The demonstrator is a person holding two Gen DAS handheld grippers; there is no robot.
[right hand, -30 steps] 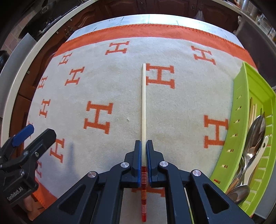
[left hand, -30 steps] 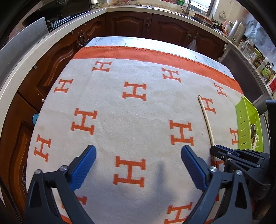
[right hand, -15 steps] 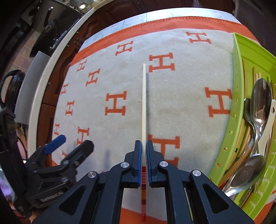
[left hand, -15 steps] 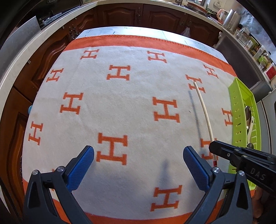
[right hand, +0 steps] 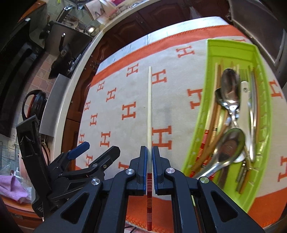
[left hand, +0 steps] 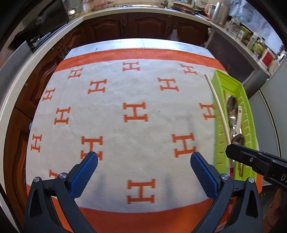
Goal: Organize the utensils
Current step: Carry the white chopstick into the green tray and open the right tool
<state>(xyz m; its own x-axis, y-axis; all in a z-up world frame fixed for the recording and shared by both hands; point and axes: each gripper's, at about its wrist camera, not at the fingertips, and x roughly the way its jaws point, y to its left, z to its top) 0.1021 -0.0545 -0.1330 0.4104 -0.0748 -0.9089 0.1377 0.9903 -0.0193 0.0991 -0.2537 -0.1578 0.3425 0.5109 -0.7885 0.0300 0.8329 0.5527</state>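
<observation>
The right gripper pinches a chopstick tight, the left gripper gapes empty, and the tray's jumbled utensils blur, perhaps spoons.

A home kitchen: dark wooden cabinets, pale countertop (kettle behind).

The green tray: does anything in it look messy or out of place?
Yes. In the tray the spoons lie crossed over the chopsticks, tangled and not sorted in rows. One more chopstick is outside it, held by the right gripper. Nothing looks spilled or broken.
</observation>
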